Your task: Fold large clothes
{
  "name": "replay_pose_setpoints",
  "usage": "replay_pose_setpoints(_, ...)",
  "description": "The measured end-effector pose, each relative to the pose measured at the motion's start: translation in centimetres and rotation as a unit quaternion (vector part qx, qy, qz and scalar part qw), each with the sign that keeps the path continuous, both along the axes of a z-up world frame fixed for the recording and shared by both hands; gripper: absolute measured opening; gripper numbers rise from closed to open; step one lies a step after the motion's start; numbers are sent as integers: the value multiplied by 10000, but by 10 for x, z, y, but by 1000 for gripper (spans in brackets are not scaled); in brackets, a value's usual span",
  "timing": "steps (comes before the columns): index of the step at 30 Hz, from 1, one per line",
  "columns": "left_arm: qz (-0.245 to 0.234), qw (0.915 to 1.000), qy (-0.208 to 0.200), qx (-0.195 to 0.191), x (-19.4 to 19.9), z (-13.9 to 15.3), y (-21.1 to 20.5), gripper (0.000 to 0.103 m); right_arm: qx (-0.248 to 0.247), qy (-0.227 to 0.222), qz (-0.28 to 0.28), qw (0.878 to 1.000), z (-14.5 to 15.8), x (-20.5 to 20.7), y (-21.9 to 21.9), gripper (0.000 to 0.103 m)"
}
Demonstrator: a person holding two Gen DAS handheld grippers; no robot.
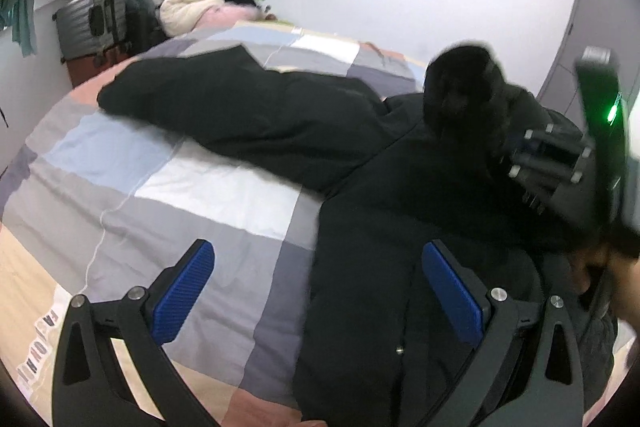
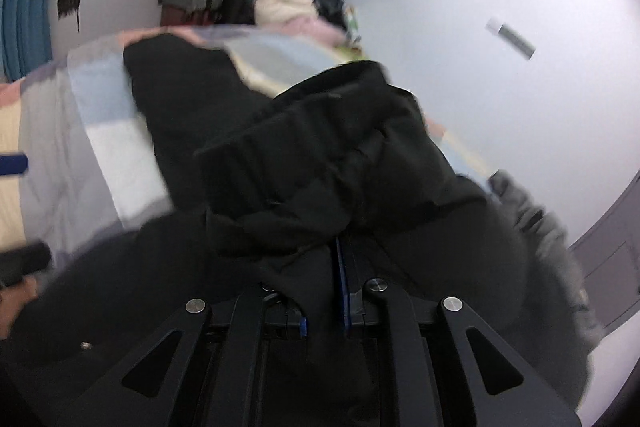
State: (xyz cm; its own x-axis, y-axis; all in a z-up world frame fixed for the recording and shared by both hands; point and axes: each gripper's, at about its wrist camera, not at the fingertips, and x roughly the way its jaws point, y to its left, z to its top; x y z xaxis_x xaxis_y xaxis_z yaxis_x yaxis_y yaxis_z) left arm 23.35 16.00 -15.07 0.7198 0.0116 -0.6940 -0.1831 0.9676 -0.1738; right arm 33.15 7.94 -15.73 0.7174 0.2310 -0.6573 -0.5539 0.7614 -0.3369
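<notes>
From our left wrist camera, the black coat (image 1: 248, 115) lies on the patchwork bedspread (image 1: 120, 163), one sleeve running long toward the far left, the body just under our left gripper (image 1: 320, 291), whose jaws are spread and empty. Our right gripper (image 1: 536, 163) hangs to the right over the hood end.

From our right wrist camera, the right gripper (image 2: 332, 267) is pinched on a bunched fold of coat (image 2: 340, 155), so we judge it nearer for the fold.
</notes>
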Motion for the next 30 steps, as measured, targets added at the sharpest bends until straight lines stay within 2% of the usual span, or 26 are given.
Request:
replay_pose_setpoints(4,-36,9998,178,24,8,-15,1,103,-29,217,-58,9997,-39,12,-3,14)
replay_pose_setpoints(7,-36,9996,271,-89,14,-24,2,103,281,317,-114,9990,-40,16,-6,22)
replay_pose_setpoints(9,-51,9994,286,-203,17,-26,3,103,541,450,-135,9974,-28,15,-13,33)
replay_pose_setpoints(11,-100,9991,256,-314,18,-25,2,103,808,555,-47,9952,-16,9,-18,58)
replay_pose_setpoints(12,-117,9991,245,-336,17,-24,1,103,859,552,-1,9948,-10,5,-20,65)
replay_pose_setpoints(13,-169,9990,207,-355,16,-23,-2,103,920,511,54,9944,-6,-2,-22,76)
replay_pose_setpoints(16,-282,9989,187,-318,13,-22,-8,103,1230,350,168,9916,18,-27,-40,77)
replay_pose_setpoints(19,-401,9983,210,-361,12,-23,-14,103,1577,225,26,9872,36,-48,-69,77)
replay_pose_setpoints(23,-509,9981,287,-175,11,-24,-29,103,1679,-127,-708,9832,43,-77,-136,77)
replay_pose_setpoints(26,-541,9974,476,50,12,-31,-37,103,1365,-160,-1620,9772,29,-89,-199,77)
replay_pose_setpoints(28,-508,9965,598,272,10,-36,-40,103,1351,-59,-2282,9642,19,-96,-248,77)
replay_pose_setpoints(30,-418,9953,749,450,6,-41,-39,103,1509,270,-3203,9349,5,-104,-308,77)
